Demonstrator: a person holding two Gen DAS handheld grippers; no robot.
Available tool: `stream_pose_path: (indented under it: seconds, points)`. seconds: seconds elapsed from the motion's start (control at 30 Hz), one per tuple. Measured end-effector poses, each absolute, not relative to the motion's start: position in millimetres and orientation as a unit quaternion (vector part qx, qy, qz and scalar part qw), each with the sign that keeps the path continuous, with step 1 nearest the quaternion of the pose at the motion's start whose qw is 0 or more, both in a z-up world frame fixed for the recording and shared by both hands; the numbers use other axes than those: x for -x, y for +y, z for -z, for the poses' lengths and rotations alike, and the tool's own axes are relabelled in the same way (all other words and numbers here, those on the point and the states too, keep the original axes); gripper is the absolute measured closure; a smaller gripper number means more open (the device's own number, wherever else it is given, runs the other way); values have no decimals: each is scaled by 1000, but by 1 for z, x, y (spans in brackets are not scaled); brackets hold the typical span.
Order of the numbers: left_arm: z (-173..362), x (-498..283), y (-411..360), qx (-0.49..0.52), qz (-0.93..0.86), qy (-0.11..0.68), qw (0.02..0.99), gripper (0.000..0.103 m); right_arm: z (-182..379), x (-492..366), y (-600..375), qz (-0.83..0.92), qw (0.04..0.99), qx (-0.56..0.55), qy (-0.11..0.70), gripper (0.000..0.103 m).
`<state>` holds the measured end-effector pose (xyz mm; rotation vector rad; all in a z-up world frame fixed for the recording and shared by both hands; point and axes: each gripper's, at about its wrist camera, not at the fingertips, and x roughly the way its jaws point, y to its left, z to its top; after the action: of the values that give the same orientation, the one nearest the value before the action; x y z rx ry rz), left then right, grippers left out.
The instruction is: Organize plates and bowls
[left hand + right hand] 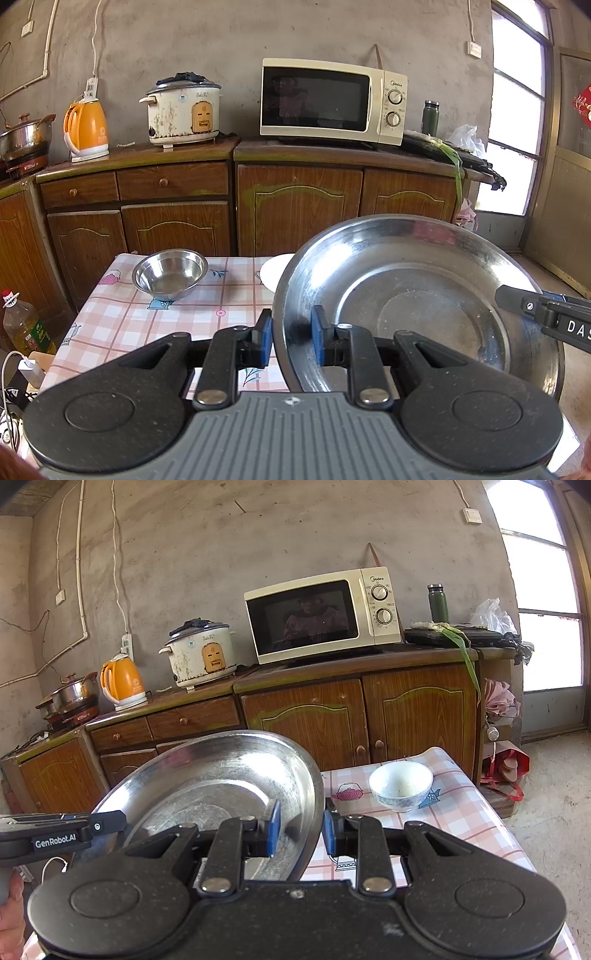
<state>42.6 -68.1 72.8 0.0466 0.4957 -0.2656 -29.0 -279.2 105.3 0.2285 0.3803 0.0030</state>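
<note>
A wide steel plate hangs tilted above the table, held from both sides. My left gripper is shut on its left rim, one blue pad inside and one outside. My right gripper is shut on the opposite rim of the same steel plate. One of the right gripper's fingers shows across the plate in the left wrist view. A small steel bowl stands at the table's far left. A white ceramic bowl stands at the far right; in the left wrist view the plate hides most of it.
The table wears a pink checked cloth. Behind it runs a wooden cabinet with a microwave, a rice cooker and an orange kettle. An oil bottle stands left of the table, a red bag on the floor at right.
</note>
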Motion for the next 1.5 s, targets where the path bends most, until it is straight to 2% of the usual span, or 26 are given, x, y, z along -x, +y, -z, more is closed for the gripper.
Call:
stream_pose_path:
  seconds: [1.5]
  points:
    - [-54, -28, -68, -18, 147, 272, 951, 81, -87, 45, -282, 1, 971, -131, 200, 72]
